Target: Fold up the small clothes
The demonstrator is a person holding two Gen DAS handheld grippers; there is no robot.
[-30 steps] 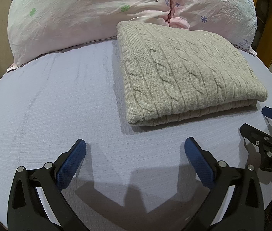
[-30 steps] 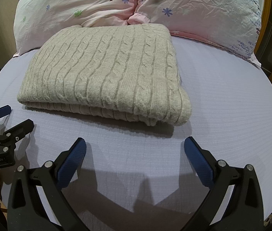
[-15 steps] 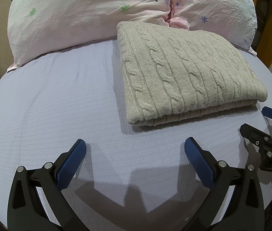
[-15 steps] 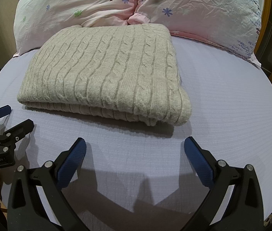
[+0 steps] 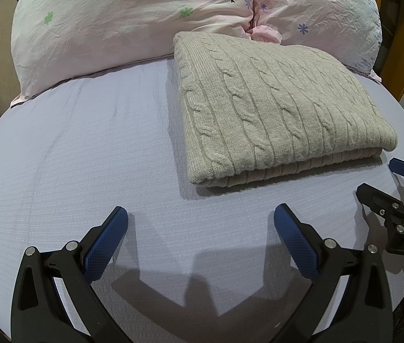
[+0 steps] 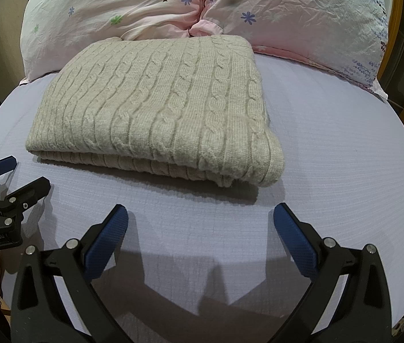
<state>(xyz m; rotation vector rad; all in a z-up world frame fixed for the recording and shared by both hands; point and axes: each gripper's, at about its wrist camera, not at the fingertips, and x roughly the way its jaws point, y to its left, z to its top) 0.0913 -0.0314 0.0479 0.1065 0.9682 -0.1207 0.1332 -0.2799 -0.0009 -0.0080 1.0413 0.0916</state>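
The folded sweater [image 5: 282, 105], a beige cable-knit garment, lay flat on the lavender bed sheet [image 5: 87, 148]. Its far edge touched the two pink floral pillows [image 5: 133, 20] at the head of the bed. The sweater formed a neat rectangle of stacked layers, with the layer edges showing along its near side.

The left gripper [image 5: 200, 227] was positioned low over the sheet, near the front edge of the sweater but apart from it. Its blue-padded fingers [image 5: 106, 245] were spread wide and held nothing. From this view the sweater lay ahead and to the right of the gripper centreline.

The right gripper [image 6: 200, 227] was positioned likewise over the sheet, just short of the sweater's [image 6: 159, 105] near right corner. Its fingers [image 6: 295, 240] were also spread wide and held nothing. Neither gripper touched the garment.

Each gripper appeared at the edge of the other camera's view: the right gripper [image 5: 385, 183] at the right side of the left wrist view, and the left gripper [image 6: 16, 174] at the left side of the right wrist view, both with fingers parted. The two grippers sat side by side along the near edge of the sweater, and each cast a dark shadow on the sheet [image 6: 345, 148] beneath it.
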